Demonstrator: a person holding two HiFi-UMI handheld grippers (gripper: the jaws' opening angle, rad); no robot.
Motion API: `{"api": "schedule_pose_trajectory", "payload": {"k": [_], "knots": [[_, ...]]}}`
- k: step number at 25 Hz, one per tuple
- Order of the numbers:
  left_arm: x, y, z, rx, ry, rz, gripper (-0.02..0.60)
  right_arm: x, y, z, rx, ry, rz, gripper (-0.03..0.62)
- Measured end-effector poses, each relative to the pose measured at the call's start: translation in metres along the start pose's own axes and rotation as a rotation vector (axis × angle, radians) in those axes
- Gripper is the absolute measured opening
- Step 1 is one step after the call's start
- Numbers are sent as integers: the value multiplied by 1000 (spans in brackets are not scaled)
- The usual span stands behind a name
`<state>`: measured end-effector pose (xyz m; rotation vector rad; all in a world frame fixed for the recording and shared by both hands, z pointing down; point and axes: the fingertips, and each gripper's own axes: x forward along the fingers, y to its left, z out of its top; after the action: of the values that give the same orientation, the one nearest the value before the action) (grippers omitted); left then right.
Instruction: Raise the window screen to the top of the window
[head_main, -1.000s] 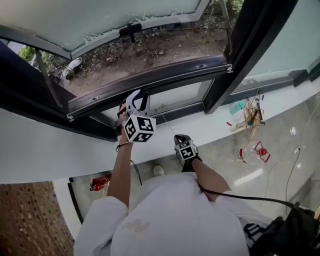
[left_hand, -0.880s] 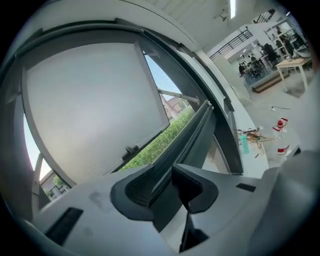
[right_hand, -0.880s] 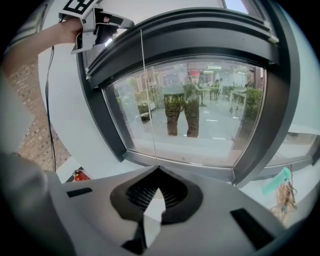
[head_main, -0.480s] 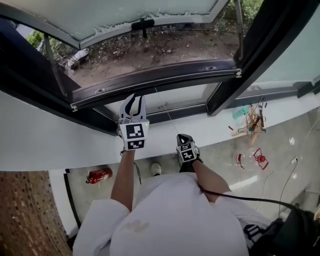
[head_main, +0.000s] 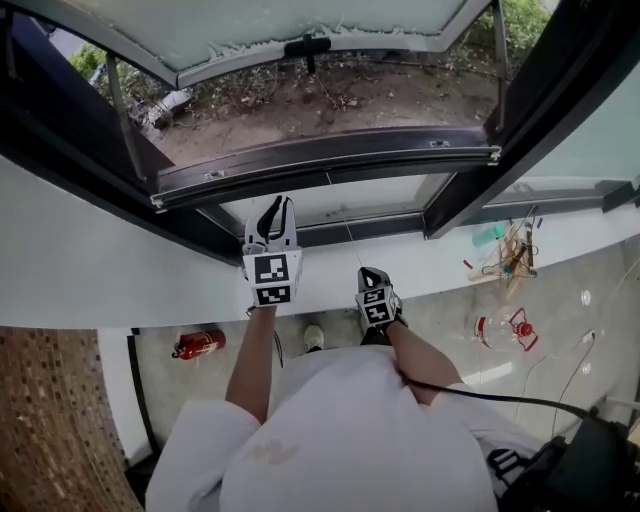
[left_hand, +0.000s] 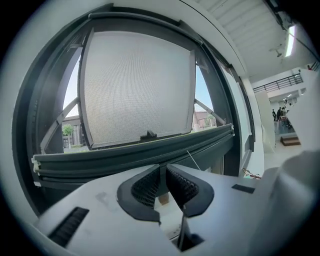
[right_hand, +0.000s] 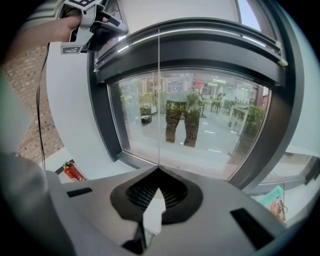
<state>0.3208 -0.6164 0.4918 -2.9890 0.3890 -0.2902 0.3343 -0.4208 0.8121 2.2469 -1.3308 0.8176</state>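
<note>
The screen's dark pull bar lies across the low part of the open window. A thin cord runs from it down to my right gripper, which is shut on the cord near the white sill. My left gripper points level at the frame just under the bar. Its jaws have just been closing; a narrow gap is left and nothing shows between the pads. The left gripper also appears at the upper left of the right gripper view.
The window sash with its handle is swung outward over bare ground. A white sill runs below the frame. A red fire extinguisher lies on the floor, with loose clutter on the sill to the right and a brick wall on the left.
My left gripper rolled from sideways to flat and shifted along the frame, and its jaws went from wide apart to nearly together. The right gripper stayed put.
</note>
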Motion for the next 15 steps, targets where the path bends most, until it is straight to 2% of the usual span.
{"api": "schedule_pose_trajectory", "payload": {"k": [7, 15], "knots": [[-1, 4, -5, -2, 8, 3, 38, 8, 2, 13, -21, -30, 1, 2], [5, 9, -3, -68, -6, -8, 38, 12, -1, 34, -55, -70, -17, 2]]}}
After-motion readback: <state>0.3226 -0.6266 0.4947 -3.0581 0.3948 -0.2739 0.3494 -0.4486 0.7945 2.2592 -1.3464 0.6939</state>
